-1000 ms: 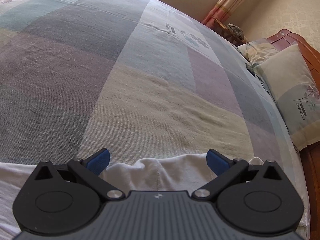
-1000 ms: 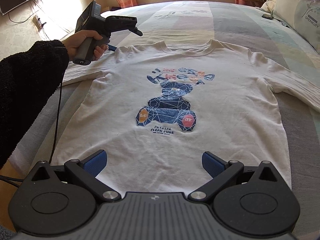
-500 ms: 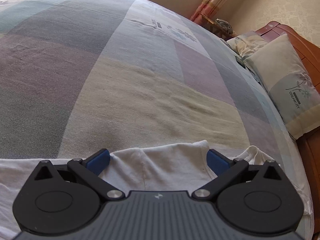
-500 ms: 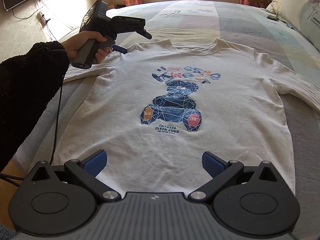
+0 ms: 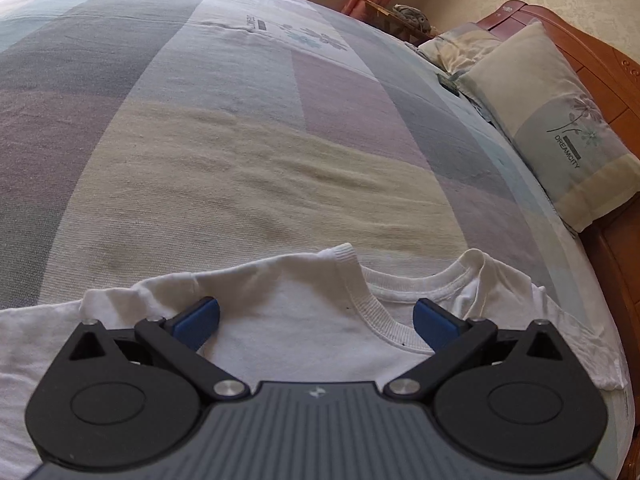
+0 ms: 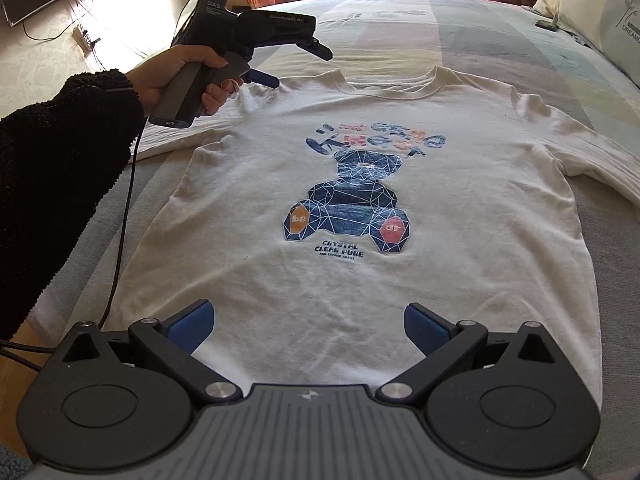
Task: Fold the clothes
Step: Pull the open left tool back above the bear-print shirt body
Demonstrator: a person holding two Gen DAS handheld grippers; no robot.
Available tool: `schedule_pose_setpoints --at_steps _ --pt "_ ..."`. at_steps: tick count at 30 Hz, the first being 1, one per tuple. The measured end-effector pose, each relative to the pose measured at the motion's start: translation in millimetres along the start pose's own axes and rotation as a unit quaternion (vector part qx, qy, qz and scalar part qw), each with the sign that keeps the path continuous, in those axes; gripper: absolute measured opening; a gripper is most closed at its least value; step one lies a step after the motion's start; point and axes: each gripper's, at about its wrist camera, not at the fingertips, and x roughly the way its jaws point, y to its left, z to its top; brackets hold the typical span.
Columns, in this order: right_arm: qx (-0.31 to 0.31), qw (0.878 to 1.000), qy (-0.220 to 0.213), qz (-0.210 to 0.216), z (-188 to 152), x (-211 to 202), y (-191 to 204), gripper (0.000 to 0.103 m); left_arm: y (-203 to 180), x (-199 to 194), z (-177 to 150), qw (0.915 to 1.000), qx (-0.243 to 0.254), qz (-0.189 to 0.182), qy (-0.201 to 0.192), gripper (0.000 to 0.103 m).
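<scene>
white long-sleeve t-shirt [image 6: 360, 184] lies flat, print up, on the patchwork bedspread [image 5: 240, 168], sleeves spread out to both sides. risk: the left hand-held gripper [image 5: 316, 316] sits at the shoulder next to the collar [image 5: 360, 300], where the fabric is already bunched; closing there would likely catch only the top layer, or the ribbing, and skew the fold. its jaws stand wide apart, holding nothing; whether the pads actually touch the cloth is hard to tell from the wrist view. right hand-held gripper [image 6: 306, 326] is over the hem, jaws equally wide, empty. pillow [image 5: 560, 120] is well clear.
</scene>
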Motion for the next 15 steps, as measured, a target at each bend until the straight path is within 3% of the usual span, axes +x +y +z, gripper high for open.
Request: schedule_pose_setpoints --at_steps 2,7,11,15 --pt "-0.006 1.000 -0.005 -0.011 0.3 -4.9 -0.6 0.103 -1.8 1.9 5.5 0.9998 -0.002 0.010 -0.015 0.102" --pt "0.012 1.000 -0.015 -0.018 1.2 -13.9 -10.5 0.103 -16.1 -23.4 13.3 0.9991 0.033 0.027 0.001 0.102" --pt "0.015 1.000 -0.016 -0.008 -0.4 -13.8 -9.0 0.103 -9.6 -59.3 7.1 0.9962 0.055 0.051 0.044 0.102" --pt "0.013 1.000 -0.012 0.014 -3.1 -10.9 -1.0 0.103 15.9 -75.8 -7.5 0.9945 0.037 0.065 0.073 0.102"
